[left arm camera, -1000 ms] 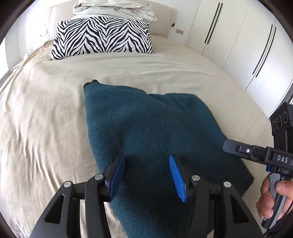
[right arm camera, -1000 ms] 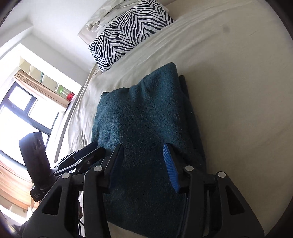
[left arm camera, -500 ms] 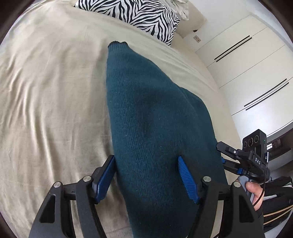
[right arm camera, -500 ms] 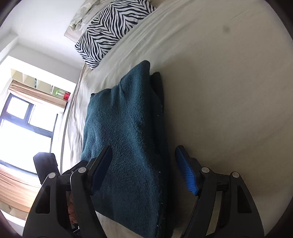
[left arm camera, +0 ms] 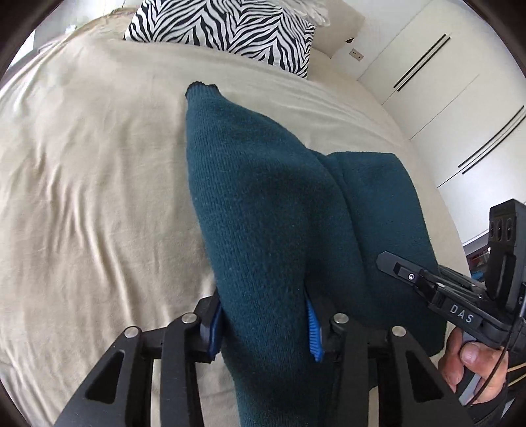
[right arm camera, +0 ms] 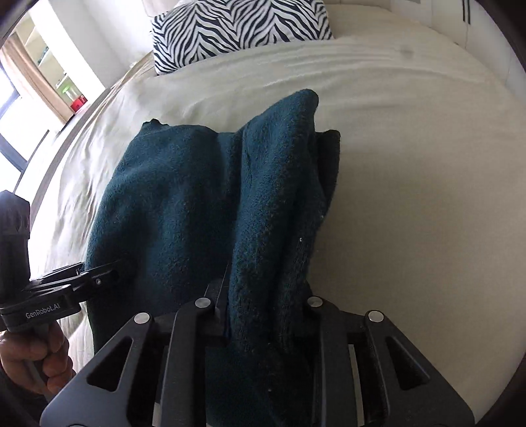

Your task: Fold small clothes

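Observation:
A dark teal knit sweater lies partly folded on the beige bed sheet. My left gripper is shut on the sweater's near left edge, bunching the cloth between its blue pads. My right gripper is shut on the near right edge of the sweater, its pads hidden in the cloth. The cloth rises in ridges toward both grippers. Each gripper shows in the other's view: the right one, the left one.
A zebra-striped pillow sits at the head of the bed, also in the right wrist view. White wardrobe doors stand to the right. A window with curtain and shelves is to the left.
Both grippers went from open above the sweater to shut on its near edge. The cloth is now gathered and lifted into ridges.

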`<state>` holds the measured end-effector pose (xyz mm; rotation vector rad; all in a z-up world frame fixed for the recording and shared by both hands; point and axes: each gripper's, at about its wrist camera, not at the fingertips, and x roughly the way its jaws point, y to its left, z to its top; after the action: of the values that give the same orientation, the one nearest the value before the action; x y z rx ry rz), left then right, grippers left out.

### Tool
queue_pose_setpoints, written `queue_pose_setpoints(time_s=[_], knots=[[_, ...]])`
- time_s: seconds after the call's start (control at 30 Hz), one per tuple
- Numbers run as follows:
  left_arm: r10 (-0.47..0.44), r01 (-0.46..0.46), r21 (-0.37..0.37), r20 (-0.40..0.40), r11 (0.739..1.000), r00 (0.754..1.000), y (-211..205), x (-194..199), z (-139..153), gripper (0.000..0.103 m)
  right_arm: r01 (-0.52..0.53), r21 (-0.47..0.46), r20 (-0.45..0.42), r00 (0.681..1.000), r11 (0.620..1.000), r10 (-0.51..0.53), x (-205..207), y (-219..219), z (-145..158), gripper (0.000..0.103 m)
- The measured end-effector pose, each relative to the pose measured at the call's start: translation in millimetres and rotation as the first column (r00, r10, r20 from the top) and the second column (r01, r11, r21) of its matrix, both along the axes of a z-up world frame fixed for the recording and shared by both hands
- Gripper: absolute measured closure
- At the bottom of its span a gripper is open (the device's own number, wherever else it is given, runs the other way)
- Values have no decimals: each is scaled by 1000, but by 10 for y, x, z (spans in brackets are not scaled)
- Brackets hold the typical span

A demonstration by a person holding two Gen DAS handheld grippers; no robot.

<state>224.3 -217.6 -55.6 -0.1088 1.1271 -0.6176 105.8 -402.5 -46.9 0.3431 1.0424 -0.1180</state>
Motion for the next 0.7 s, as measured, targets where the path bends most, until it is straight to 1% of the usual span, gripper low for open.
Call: queue_pose_setpoints(time_s=[0.1, 0.17, 0.23, 0.33, 0.4, 0.53, 0.57, 0.7], knots=[[-3, 3, 2, 57, 1000, 998, 347, -312, 229, 60, -36, -39, 56, 998, 999, 38, -230, 394, 250, 83], [-2, 1, 6, 91, 1000, 996, 617, -541, 363, 60, -54, -43, 92, 994, 998, 58, -410, 665, 376, 83], [2, -3, 5, 108, 1000, 994, 886, -756, 462, 60, -68, -9, 129, 989, 998, 69, -605, 896, 466, 83], [9, -14, 29, 152, 999, 988, 1259, -1050, 571, 60, -91, 38, 170, 982, 995, 83, -839, 1234, 559, 83], [20, -27, 42, 172, 999, 985, 1500, -1225, 607, 60, -116, 61, 187, 977, 991, 102, -943, 1507, 559, 83], [57, -66, 43, 179, 997, 982, 1949, -1517, 648, 60, -170, 109, 178, 973, 979, 149, -1046, 2079, 449, 83], [63, -73, 48, 182, 996, 981, 2051, -1560, 620, 60, -182, 121, 176, 971, 976, 159, -1027, 2250, 404, 83], [103, -111, 43, 154, 993, 983, 2342, -1556, 435, 60, -204, 179, 176, 969, 962, 173, -1053, 2522, 257, 83]])
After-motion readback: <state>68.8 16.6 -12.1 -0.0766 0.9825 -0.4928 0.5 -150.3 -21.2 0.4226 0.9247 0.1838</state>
